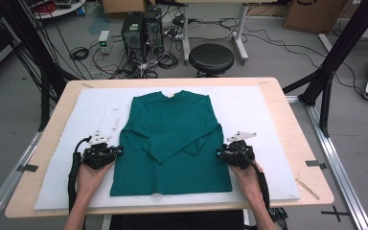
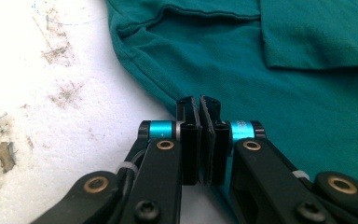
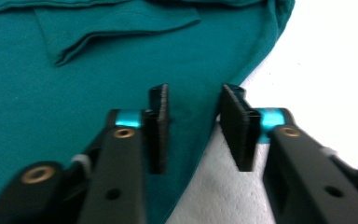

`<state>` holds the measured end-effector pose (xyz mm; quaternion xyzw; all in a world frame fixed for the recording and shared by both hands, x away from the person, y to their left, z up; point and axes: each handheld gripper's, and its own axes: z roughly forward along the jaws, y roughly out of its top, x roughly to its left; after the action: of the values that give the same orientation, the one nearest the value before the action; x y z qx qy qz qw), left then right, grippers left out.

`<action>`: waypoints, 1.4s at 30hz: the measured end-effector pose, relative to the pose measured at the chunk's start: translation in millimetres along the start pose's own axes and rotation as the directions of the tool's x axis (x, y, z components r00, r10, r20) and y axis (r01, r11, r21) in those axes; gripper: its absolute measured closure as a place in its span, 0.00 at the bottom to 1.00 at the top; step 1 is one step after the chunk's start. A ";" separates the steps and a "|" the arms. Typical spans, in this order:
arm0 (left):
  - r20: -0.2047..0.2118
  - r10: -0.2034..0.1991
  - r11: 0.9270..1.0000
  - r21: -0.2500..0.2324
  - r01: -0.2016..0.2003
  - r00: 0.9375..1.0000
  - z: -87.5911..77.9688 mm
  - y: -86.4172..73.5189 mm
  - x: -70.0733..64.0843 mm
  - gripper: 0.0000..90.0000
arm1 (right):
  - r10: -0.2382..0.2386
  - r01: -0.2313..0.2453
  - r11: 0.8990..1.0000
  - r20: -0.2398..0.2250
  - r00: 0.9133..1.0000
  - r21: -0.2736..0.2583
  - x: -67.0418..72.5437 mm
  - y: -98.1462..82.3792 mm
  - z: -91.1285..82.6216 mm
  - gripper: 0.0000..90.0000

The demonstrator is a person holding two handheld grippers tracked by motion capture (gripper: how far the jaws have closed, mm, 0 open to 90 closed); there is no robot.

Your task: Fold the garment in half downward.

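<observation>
**Green shirt lies folded-sleeved on the white pad, a gripper at each side edge**

A dark green long-sleeved shirt [image 1: 172,143] lies flat on a white pad [image 1: 258,110] that covers most of the wooden bench [image 1: 297,143]. Its collar points away from the person, its hem lies toward them, and both sleeves are folded in across the chest.

The left gripper [image 2: 200,109] sits at the shirt's left side edge. Its fingers [image 2: 189,140] are pressed nearly together, with only a thin slit between the pads; the shirt's edge runs down right at that slit, but I cannot tell whether any cloth is caught in it. The pad beside it is stained and scuffed.

The right gripper [image 3: 193,121] sits at the shirt's right side edge with its fingers [image 3: 158,126] spread wide. One finger is over the green cloth, the other over the white pad, and the shirt's edge passes between them.

Beyond the bench, a black stool [image 1: 211,58] stands on the floor.
</observation>
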<state>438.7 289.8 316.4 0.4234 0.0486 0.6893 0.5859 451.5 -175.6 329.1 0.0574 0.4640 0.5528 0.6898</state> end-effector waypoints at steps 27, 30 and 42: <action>0.102 0.068 0.998 -0.008 -0.067 0.992 -33.7 -28.0 -24.9 0.97 | -0.019 0.012 0.998 -0.127 0.992 -0.054 2.1 -40.8 -37.0 0.98; 0.111 0.095 0.995 -0.006 -0.095 0.989 -38.3 -32.2 -31.6 0.97 | -0.019 0.010 0.998 -0.139 0.990 -0.062 4.8 -49.6 -44.2 0.98; 0.203 0.119 0.993 -0.001 -0.121 0.972 -61.4 -51.2 -46.3 0.97 | -0.013 0.003 0.998 -0.165 0.986 -0.060 15.5 -75.5 -64.2 0.98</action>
<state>436.6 292.7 224.1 0.4968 -0.0330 0.6764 0.5428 459.2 -219.7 239.3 -0.0111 0.5034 0.5665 0.6523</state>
